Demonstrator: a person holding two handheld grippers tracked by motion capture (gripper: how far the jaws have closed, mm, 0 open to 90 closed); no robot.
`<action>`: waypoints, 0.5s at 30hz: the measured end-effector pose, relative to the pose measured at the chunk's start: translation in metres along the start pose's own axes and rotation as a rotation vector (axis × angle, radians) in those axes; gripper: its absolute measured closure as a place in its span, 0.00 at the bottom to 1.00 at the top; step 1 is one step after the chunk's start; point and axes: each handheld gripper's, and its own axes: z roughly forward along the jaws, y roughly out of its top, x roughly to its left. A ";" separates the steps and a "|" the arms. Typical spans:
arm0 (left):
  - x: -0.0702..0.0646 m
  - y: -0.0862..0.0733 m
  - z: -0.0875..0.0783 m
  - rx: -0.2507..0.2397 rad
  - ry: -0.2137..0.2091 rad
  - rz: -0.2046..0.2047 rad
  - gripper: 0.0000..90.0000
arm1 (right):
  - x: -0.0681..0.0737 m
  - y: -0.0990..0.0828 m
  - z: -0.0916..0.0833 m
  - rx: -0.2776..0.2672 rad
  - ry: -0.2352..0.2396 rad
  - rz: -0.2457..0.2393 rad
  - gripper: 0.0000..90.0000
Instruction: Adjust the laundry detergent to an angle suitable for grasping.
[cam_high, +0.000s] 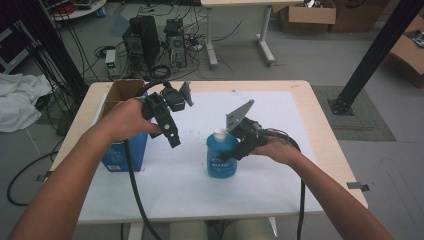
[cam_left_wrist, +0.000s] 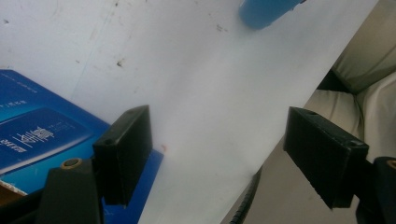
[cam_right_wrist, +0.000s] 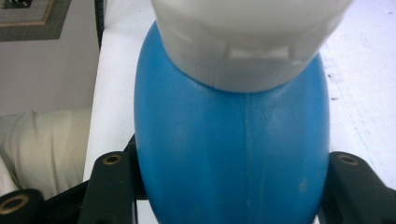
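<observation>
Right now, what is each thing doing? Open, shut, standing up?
Blue bottle: upright on the table, white cap on, held.
Right gripper: shut on the blue bottle.
Left gripper: open, nothing between its jaws.
Cardboard box: open on top.
Table: bare wood at its rim.

The high view looks down over my arms at the table (cam_high: 200, 190). My right claw's camera sits close against the bottle (cam_right_wrist: 233, 158); my left's looks down, sharing bottle and table.
</observation>
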 end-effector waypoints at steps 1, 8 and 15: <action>0.000 0.000 0.000 -0.001 0.000 -0.002 0.27 | 0.000 0.000 0.001 -0.001 0.000 -0.003 0.48; 0.001 -0.002 0.000 -0.002 0.001 -0.006 0.27 | 0.001 0.002 0.009 0.006 0.017 -0.016 0.48; 0.002 -0.002 0.000 0.001 0.003 -0.007 0.27 | 0.001 -0.001 0.011 0.002 0.022 -0.029 0.48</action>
